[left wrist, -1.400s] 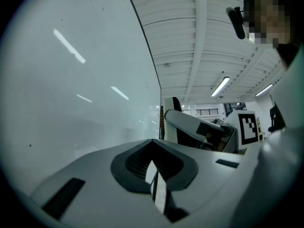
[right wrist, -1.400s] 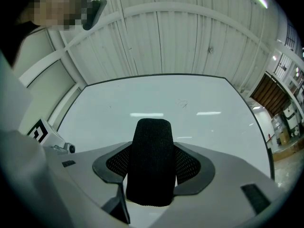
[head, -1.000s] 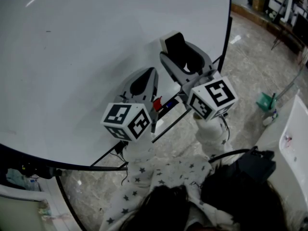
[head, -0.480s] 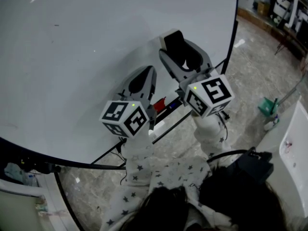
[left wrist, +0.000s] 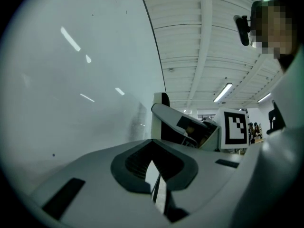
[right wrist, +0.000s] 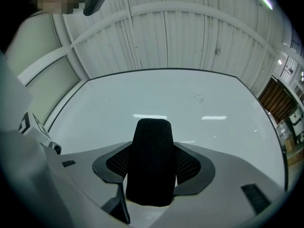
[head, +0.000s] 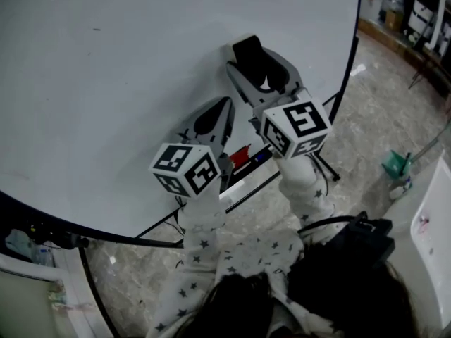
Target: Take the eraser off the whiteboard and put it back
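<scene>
The black felt eraser [head: 251, 53] [right wrist: 152, 161] stands upright between the jaws of my right gripper [head: 259, 67] [right wrist: 152, 175], which is shut on it. The eraser is held up in front of the whiteboard [head: 127, 69] [right wrist: 166, 99], near its lower right part; whether it touches the board I cannot tell. My left gripper [head: 220, 111] [left wrist: 154, 167] hangs lower and to the left, shut to a point with nothing in it, close to the board. The right gripper [left wrist: 185, 125] also shows in the left gripper view.
A marker tray [head: 236, 189] with a red marker [head: 241, 157] and a blue one runs along the board's bottom edge. A faint scribble [right wrist: 198, 98] marks the board. On the marble floor to the right are a green item [head: 393, 165], a black bag [head: 363, 239] and a white tabletop [head: 430, 217].
My right gripper has moved up and a little left along the board with the eraser still in it. The left gripper has hardly moved.
</scene>
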A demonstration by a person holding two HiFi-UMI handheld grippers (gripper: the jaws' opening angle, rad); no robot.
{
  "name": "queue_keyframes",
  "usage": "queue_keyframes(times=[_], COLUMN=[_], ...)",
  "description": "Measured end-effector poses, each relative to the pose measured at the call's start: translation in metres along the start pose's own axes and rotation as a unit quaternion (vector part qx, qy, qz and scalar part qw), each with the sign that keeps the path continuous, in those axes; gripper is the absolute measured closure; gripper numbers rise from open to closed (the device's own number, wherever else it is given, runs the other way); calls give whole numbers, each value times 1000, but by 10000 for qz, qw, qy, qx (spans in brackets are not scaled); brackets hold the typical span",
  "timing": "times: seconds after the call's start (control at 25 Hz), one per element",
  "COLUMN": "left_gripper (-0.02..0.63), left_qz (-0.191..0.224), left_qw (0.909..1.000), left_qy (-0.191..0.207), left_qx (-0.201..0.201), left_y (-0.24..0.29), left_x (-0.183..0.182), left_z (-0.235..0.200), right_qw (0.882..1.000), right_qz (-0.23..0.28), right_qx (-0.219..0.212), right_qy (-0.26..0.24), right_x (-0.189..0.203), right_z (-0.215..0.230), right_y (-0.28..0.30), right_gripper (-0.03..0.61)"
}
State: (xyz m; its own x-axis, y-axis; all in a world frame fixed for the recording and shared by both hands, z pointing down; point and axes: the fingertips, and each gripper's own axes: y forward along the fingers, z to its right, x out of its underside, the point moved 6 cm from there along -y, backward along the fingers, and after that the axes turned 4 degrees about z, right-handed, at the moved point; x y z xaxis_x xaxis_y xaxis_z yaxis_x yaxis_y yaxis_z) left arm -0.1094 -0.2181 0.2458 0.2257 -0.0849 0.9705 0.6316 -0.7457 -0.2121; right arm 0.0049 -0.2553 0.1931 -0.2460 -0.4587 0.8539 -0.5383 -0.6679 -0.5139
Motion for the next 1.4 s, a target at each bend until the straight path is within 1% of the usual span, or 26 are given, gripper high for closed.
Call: queue_keyframes(times=[0.16, 0.52, 0.84, 1.2, 1.4], left_gripper=[612, 612, 612, 612, 612], left_qz=[-11, 1, -18, -5, -1], left_qw=[10000, 10000, 9999, 9999, 9999], left_qy=[-12, 68, 104, 74, 49], left_qx=[-43, -57, -60, -98, -109], left_y=[-3, -3, -2, -2, -1], left_x=[-1, -5, -5, -5, -5], left_z=[-18, -13, -10, -12, -11], right_qw=[10000, 9999, 9996, 9992, 9985], right_qz=[-8, 43, 37, 135, 165], right_qx=[-33, -42, 77, 14, 114], right_qy=[-32, -160, -262, -373, -501], right_x=[11, 12, 16, 15, 16], right_z=[-7, -10, -9, -12, -13], right_y=[22, 27, 26, 27, 28], right_gripper=[321, 321, 321, 321, 319])
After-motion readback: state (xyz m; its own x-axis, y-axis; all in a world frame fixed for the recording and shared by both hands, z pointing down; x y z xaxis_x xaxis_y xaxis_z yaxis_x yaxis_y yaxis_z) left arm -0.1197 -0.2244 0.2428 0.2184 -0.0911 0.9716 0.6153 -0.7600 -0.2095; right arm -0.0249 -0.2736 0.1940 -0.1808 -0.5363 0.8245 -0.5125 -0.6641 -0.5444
